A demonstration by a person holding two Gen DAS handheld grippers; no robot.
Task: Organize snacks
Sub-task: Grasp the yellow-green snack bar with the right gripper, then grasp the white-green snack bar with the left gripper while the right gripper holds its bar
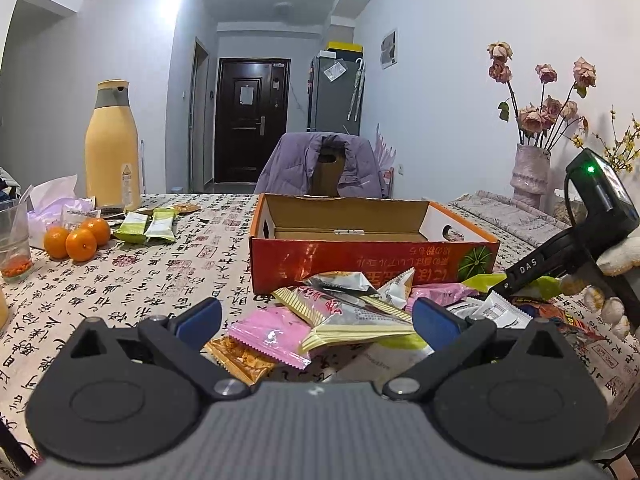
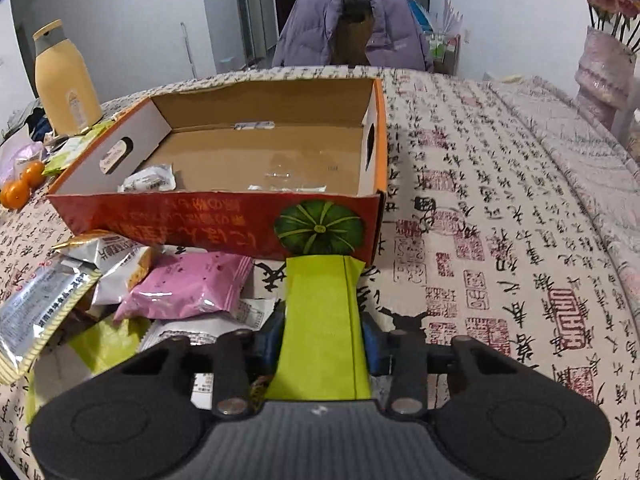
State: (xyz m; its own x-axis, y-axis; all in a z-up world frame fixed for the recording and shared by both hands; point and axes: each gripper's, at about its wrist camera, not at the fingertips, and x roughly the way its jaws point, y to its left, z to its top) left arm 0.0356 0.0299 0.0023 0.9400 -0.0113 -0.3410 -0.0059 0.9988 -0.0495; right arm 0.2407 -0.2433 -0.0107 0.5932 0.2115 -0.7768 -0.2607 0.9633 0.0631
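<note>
Left gripper (image 1: 316,316) gapes wide, nothing in it – snack pile (image 1: 340,312) just ahead, 3 oranges (image 1: 76,240) far left. Right wrist view only: right gripper (image 2: 322,340) pinching lime-green packet (image 2: 320,320), box (image 2: 224,216) just beyond w/ 1 white packet (image 2: 150,179) inside, left corner.

Clearly a lived-in home, a dining corner opening onto an entrance hall. Shown by the dark front door (image 1: 251,120) and grey fridge (image 1: 335,92) down the hall, a purple jacket (image 1: 320,164) draped over a chair at the table's far edge, dried roses in a vase (image 1: 530,176) at the right edge, and a calligraphy-print tablecloth (image 1: 160,276).
</note>
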